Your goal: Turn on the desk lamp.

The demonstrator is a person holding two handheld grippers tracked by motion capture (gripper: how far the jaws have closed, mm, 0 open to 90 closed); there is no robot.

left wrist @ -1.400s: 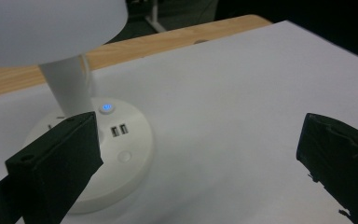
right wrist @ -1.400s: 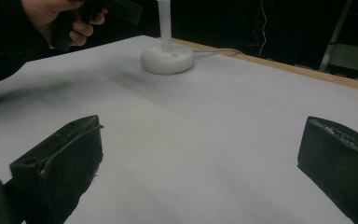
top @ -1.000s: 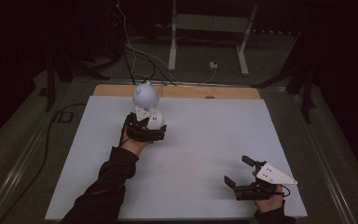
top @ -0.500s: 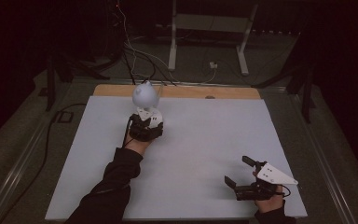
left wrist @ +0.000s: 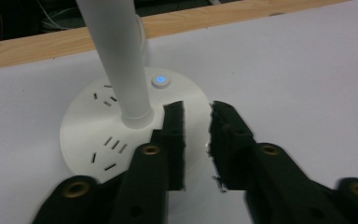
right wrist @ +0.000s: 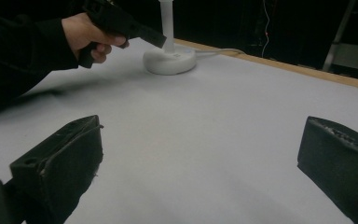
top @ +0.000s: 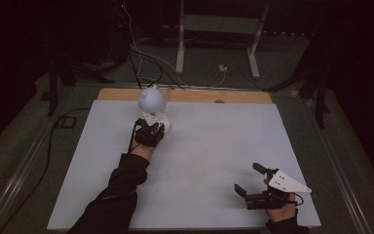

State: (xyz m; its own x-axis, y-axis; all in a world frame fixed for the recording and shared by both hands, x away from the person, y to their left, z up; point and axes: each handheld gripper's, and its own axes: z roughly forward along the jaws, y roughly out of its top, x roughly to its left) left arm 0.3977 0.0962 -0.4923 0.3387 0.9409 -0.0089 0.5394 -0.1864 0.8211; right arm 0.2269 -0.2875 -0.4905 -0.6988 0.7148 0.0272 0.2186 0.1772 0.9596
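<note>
My left gripper (left wrist: 196, 140), jaws narrowly parted and empty, hovers over the lamp base (left wrist: 121, 135); its lit button (left wrist: 160, 81) lies just ahead, upper centre. My right gripper (top: 259, 187) sits wide open, far off at lower right.

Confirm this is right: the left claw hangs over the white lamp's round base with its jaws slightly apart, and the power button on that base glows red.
Not quite. The button glows blue, not red, as the left gripper view shows. The rest stands: the left claw hangs over the lamp's round white base, jaws slightly apart.
</note>
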